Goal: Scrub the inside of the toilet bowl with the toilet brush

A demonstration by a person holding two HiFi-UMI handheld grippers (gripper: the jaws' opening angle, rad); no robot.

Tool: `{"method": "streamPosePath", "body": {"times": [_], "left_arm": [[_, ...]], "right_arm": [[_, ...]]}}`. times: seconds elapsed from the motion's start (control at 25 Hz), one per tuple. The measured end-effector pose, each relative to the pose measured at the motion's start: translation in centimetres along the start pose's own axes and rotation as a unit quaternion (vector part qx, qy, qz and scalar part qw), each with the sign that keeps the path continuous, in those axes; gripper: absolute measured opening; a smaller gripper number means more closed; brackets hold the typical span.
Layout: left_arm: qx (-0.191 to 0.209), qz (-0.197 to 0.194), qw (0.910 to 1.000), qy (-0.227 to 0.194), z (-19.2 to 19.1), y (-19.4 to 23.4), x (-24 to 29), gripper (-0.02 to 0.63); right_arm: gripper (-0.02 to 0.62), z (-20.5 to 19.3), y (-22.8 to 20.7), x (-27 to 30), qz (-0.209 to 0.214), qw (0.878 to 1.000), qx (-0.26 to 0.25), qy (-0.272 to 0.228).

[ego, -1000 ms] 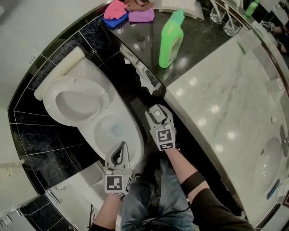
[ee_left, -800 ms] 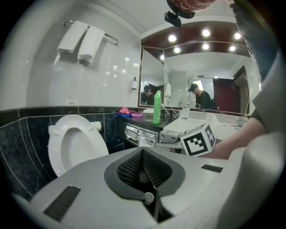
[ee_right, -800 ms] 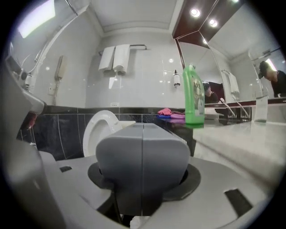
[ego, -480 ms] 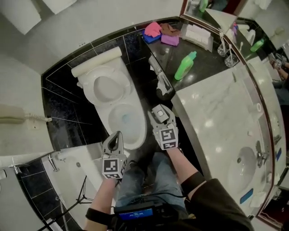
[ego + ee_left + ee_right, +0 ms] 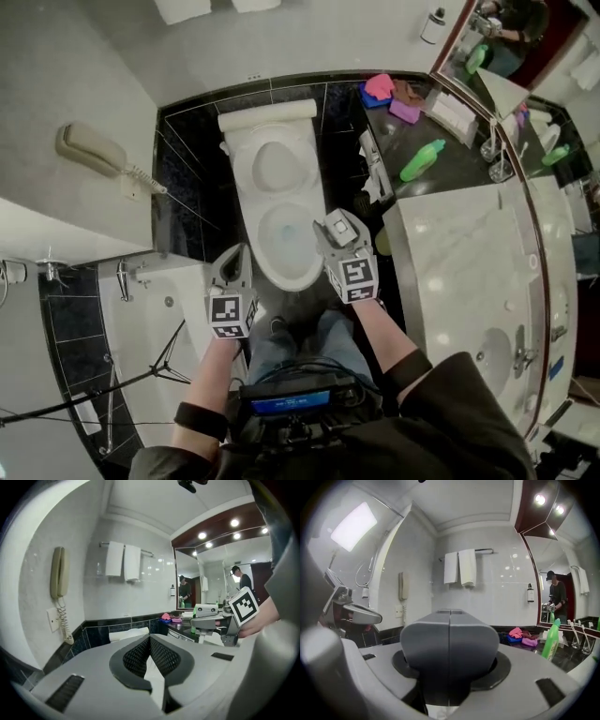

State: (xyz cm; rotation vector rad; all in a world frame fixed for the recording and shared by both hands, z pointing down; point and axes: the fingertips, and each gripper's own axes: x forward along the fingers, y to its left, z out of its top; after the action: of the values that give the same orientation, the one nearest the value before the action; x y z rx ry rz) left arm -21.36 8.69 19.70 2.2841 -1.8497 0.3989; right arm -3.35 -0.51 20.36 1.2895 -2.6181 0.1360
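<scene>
Okay, left gripper [image 5: 233, 251] jaws closed, empty, just left of the toilet bowl [image 5: 292, 281]. Bowl open, lid up, between both grippers. Right gripper [image 5: 335, 223] jaws closed, empty. Green bottle [image 5: 421, 160] lies on counter [image 5: 459, 262].

I see the white toilet bowl [image 5: 284, 274] just ahead of both grippers. It sits between the left gripper [image 5: 233, 261] and the right gripper [image 5: 336, 228], its near rim about level with their tips. Its seat [image 5: 277, 167] stands raised at the far end, so the bowl is open, with pale bluish water [image 5: 286, 234] at the bottom. What I take for the toilet brush [image 5: 372, 173], long and pale, lies on the dark ledge [image 5: 412, 131] further ahead of the right gripper, apart from it.
</scene>
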Motion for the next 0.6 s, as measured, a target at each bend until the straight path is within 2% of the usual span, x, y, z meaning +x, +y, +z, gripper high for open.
{"method": "streamPosePath", "body": {"times": [0.16,0.36,0.6], "left_arm": [[-0.012,0.029,0.9995,-0.004,0.1,1.9,-2.4,0.0],[-0.021,0.053,0.9984,-0.005,-0.8,3.4,-4.2,0.0],[-0.007,0.045,0.9989,-0.002,-0.2,3.2,-4.5,0.0]], "right_arm": [[0.253,2.0,3.4,0.1,0.038,0.999,0.003,-0.007],[0.253,2.1,5.6,-0.2,0.054,0.998,0.012,-0.012],[0.253,2.6,6.7,0.2,0.067,0.998,0.015,-0.011]]}}
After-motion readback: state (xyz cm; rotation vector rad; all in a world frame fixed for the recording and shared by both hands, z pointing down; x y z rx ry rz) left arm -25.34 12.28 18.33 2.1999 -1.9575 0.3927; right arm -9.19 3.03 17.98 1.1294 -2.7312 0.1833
